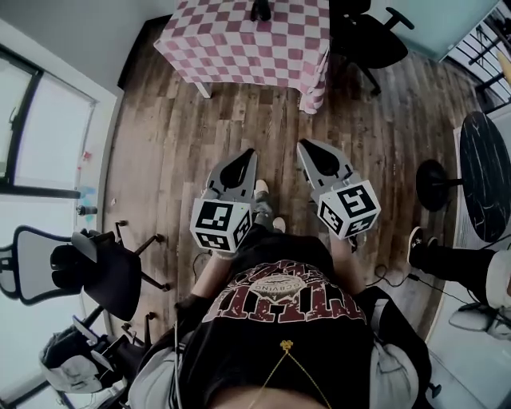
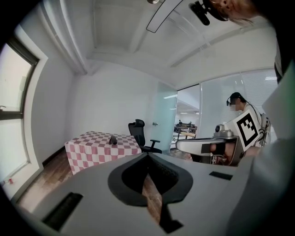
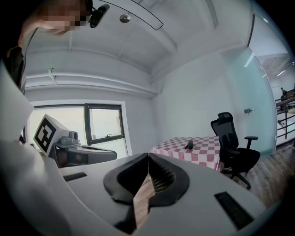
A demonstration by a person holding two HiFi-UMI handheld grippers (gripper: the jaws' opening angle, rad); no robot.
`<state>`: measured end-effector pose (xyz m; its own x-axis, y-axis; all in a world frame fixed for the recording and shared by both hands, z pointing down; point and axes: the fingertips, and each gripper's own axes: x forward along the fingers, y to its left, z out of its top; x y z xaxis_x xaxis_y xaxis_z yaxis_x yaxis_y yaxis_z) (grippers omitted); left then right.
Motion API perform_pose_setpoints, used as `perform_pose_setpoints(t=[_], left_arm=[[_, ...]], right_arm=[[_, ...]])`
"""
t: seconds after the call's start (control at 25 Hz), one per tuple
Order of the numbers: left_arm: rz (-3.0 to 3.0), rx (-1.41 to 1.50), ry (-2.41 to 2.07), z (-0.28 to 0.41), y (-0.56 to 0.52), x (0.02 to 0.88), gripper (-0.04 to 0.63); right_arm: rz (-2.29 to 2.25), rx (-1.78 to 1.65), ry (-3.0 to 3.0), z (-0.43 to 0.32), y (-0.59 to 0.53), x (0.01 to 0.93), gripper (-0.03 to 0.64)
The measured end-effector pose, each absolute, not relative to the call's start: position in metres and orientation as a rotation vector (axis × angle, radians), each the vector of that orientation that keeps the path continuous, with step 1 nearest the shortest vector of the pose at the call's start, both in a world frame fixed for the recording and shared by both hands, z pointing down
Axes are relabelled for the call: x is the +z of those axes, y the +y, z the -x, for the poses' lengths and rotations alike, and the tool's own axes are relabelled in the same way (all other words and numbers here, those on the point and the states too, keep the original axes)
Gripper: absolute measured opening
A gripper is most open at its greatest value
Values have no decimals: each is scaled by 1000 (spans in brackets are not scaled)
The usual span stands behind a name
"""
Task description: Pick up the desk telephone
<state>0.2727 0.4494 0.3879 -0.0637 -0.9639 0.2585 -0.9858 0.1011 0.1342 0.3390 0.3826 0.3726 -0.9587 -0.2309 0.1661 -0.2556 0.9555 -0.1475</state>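
Black desk telephone (image 1: pixel 260 9) rests on the pink-checked table (image 1: pixel 239 40).

The tablecloth (image 1: pixel 239 40) is pink-and-white checked; the desk telephone (image 1: pixel 260 9) at its far edge is black. The floor (image 1: pixel 176 136) is brown plank. The left gripper (image 1: pixel 251 152) and right gripper (image 1: pixel 304 145) are grey, their marker cubes (image 1: pixel 222 225) black-and-white.
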Motion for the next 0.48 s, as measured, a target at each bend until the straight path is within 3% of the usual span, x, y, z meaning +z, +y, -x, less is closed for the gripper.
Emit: perform_pose_setpoints(t=[0.48], left_arm=[[-1964, 83, -2062, -202, 358, 392, 0]], right_arm=[[-418, 189, -2913, -287, 308, 368, 18]])
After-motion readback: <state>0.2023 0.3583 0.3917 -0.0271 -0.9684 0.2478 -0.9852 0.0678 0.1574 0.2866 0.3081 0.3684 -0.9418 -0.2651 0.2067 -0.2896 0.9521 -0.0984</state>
